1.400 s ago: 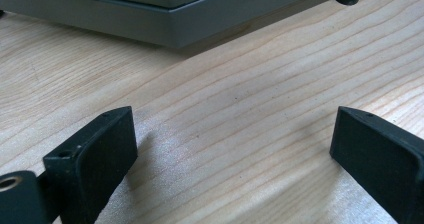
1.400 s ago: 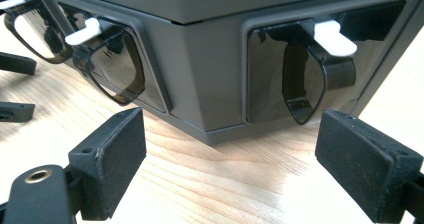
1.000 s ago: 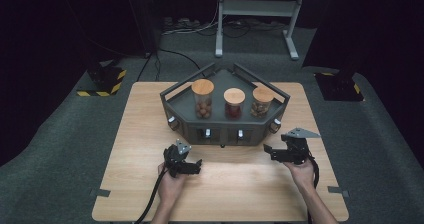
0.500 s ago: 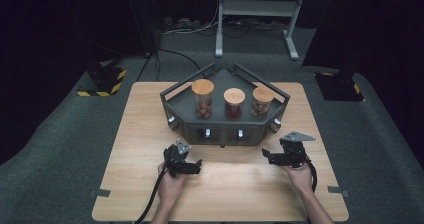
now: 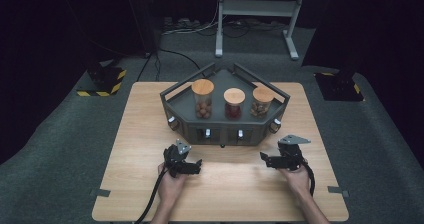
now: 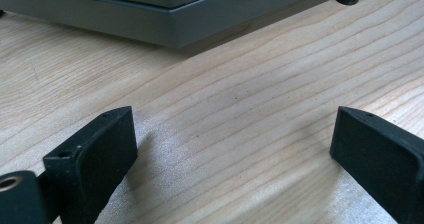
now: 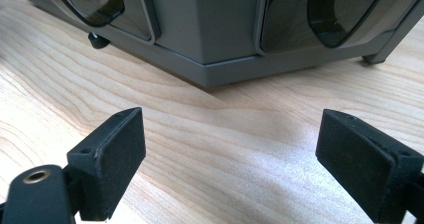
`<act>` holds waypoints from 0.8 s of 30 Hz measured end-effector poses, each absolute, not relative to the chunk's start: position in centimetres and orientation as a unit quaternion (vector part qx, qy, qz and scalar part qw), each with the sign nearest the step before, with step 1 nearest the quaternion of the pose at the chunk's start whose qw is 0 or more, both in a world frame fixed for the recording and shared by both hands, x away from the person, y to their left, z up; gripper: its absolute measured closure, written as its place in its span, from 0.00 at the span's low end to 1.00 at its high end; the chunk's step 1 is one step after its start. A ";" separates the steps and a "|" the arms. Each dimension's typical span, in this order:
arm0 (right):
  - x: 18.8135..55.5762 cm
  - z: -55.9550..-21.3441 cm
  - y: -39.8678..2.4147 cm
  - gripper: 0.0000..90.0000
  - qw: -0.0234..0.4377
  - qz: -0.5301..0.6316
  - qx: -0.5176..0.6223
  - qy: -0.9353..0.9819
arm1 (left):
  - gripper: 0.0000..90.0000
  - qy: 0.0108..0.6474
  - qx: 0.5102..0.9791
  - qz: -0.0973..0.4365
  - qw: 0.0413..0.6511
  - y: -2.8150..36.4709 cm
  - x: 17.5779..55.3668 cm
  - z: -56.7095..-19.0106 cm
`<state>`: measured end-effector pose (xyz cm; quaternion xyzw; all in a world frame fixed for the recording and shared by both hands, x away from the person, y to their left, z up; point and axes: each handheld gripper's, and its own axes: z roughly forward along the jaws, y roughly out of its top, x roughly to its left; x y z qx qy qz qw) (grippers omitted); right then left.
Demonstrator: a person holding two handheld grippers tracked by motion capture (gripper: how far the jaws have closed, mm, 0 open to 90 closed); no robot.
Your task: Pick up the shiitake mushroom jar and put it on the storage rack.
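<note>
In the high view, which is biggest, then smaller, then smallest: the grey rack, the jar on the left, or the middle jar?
1. Grey rack, by far the biggest.
2. Left jar, the tallest jar.
3. Middle jar, shorter.
All three sit about equally far from the camera, so the order looks sound.

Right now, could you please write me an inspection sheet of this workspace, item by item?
Surface: light wooden table, bare around the hands.
Job's things: dark grey tray with three cork-lidded jars, left jar tallest, middle jar with reddish contents, right jar; all upright.
Clutter: nothing seen.
Grippers: left gripper and right gripper both low over the table in front of the tray, jaws open, nothing between them.
Cables: a black cable trails from the left gripper along the forearm; more cables on the floor behind.
Surroundings: grey carpet, metal stand, two black-yellow striped blocks.
</note>
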<state>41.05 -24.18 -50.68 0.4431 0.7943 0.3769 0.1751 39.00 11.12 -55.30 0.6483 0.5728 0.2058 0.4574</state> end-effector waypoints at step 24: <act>40.8 -53.2 -23.0 0.13 0.170 0.348 0.443 0.809 | 0.05 0.573 0.649 0.206 0.457 11.1 39.0 -55.3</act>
